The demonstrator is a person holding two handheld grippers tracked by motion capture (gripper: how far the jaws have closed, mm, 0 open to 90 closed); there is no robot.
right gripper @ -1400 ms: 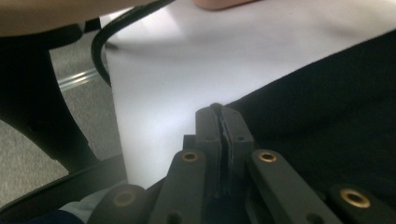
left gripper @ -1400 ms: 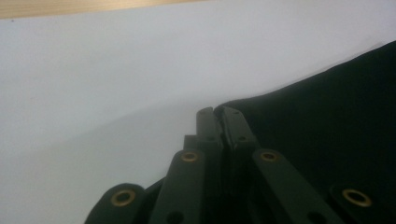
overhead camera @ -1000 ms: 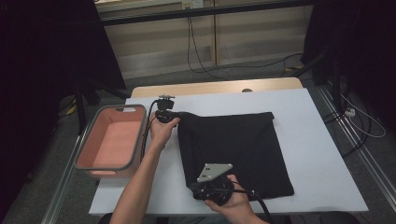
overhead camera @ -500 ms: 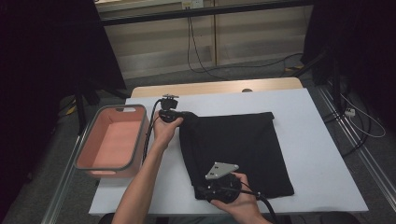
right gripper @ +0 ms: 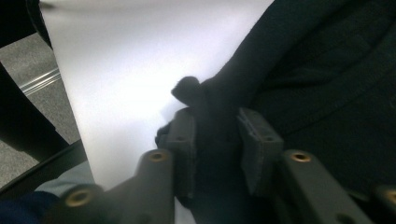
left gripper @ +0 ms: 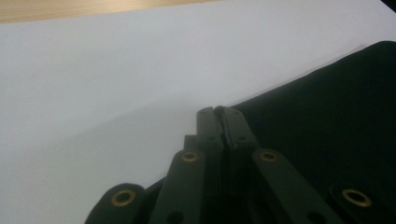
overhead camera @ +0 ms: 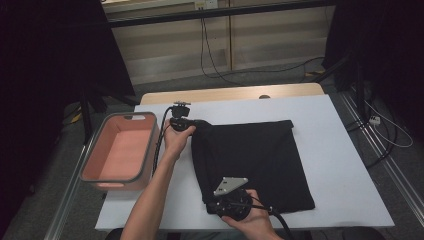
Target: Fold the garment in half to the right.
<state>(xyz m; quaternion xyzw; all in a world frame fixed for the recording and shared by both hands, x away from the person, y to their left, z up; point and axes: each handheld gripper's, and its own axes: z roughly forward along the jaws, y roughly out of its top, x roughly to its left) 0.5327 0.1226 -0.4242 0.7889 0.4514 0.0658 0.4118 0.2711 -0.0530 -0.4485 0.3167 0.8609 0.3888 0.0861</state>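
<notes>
Nearest me, by the table's near edge, my right tongs point(overhead camera: 231, 201) sit at the near-left corner of the black cloth point(overhead camera: 255, 160). From above I can't see between their jaws; the right gripper view shows a bunched fold of the cloth point(right gripper: 205, 112) between the pads, which have just been closing and now press on it. That view also catches the table's left edge and the grey floor point(right gripper: 28, 79) past it.

The cloth lies flat across the middle of the white table point(overhead camera: 340, 150).

Farther off, my left tongs point(overhead camera: 192, 122) are at the cloth's far-left corner. The left gripper view shows their jaws point(left gripper: 219, 116) shut tight, the cloth's edge pinched between the tips.

The high view alone gives me the pink bin point(overhead camera: 120, 150), off the table's left edge.
</notes>
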